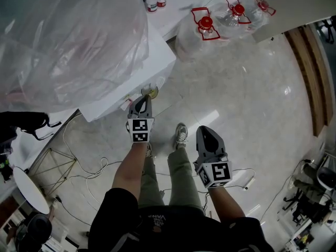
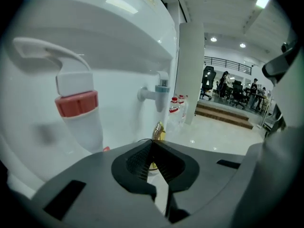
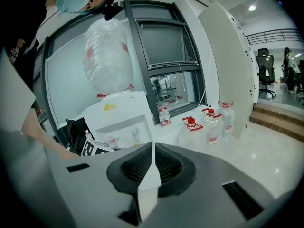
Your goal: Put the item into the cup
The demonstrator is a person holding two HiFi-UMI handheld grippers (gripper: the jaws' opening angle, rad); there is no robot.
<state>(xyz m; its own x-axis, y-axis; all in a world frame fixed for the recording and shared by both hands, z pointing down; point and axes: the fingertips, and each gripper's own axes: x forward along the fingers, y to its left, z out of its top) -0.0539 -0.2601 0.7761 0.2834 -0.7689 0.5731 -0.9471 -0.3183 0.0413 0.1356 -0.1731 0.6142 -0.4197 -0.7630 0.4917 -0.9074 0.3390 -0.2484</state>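
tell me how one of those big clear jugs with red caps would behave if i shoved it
The nearest jug stands upright and squat, so it would probably slide on the glossy floor rather than tip. Whether it is full is unclear; if so, expect it heavy. Its red handle looks the best hold.

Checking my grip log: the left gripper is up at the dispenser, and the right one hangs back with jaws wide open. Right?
No: in the right gripper view the right gripper has its jaws closed together, empty. It does hang back, and the left gripper is at the dispenser.
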